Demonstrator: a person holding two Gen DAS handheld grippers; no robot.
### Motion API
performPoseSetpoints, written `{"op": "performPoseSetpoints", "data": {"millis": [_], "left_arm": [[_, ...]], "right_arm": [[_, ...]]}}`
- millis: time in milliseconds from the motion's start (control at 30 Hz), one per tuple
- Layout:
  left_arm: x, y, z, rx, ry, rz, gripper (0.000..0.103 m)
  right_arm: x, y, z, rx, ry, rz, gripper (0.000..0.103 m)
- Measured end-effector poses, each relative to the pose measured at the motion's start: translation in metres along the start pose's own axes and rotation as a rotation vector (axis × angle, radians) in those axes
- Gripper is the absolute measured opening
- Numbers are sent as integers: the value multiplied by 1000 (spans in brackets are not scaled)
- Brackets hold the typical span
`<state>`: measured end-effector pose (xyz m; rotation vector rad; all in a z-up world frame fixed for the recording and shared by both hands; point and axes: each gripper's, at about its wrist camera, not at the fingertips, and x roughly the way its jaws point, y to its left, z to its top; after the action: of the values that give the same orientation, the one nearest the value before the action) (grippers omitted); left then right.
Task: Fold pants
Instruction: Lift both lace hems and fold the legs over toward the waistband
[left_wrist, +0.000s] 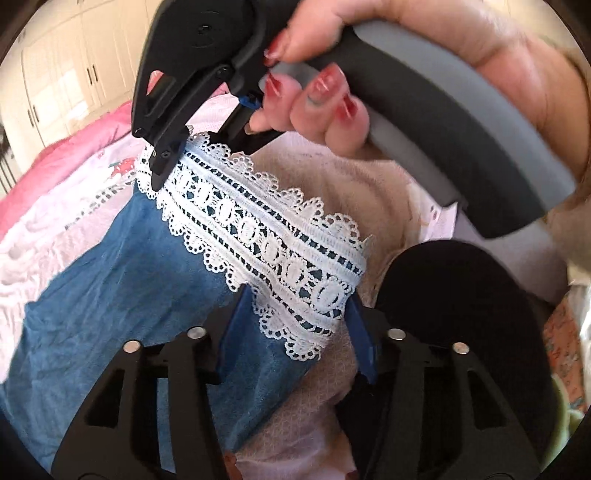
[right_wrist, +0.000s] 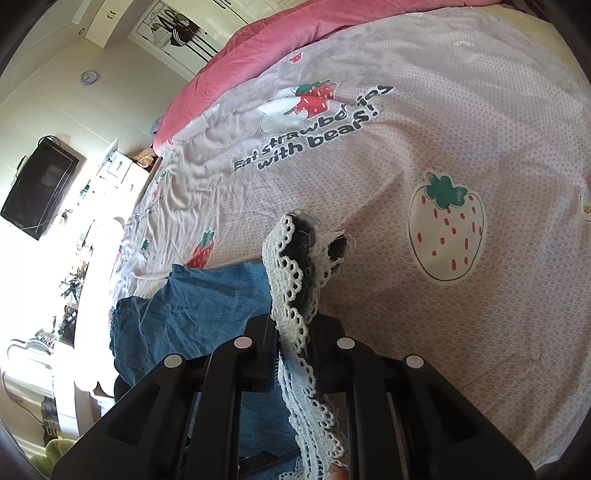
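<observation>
Blue denim pants (left_wrist: 129, 277) with a white lace hem (left_wrist: 266, 240) lie on the bed. In the left wrist view my left gripper (left_wrist: 295, 332) is open, and its blue pads (left_wrist: 364, 339) stand on either side of the near end of the hem. A hand (left_wrist: 332, 122) holds my right gripper (left_wrist: 199, 158), which is shut on the far end of the same hem. The right wrist view shows the lace hem (right_wrist: 295, 280) pinched and lifted in the right gripper (right_wrist: 295, 332), with the denim (right_wrist: 192, 302) trailing to the left.
The pink strawberry-print bedsheet (right_wrist: 443, 129) spreads to the right and beyond the pants. A pink blanket (right_wrist: 258, 48) lies along the far edge. The bed's left edge faces furniture and a wall TV (right_wrist: 37, 188). Wardrobe doors (left_wrist: 66, 74) stand behind.
</observation>
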<state>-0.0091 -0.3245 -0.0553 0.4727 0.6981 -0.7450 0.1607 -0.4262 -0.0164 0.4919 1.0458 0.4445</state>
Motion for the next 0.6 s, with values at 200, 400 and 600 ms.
{"op": "performPoseSetpoints", "data": {"millis": [200,400,600], "left_arm": [[-7,11,1,-24,8,-2,10],[-34,29,1,-86,-34,-33,10],[-65,53,-12,-175,-69,-45,10]], "right_arm": [[1,3,-2,-15,-5,-7,11],[-3,19,0,-44,-17,-24,11],[-1,43,4,-60,-17,-31,11]]}}
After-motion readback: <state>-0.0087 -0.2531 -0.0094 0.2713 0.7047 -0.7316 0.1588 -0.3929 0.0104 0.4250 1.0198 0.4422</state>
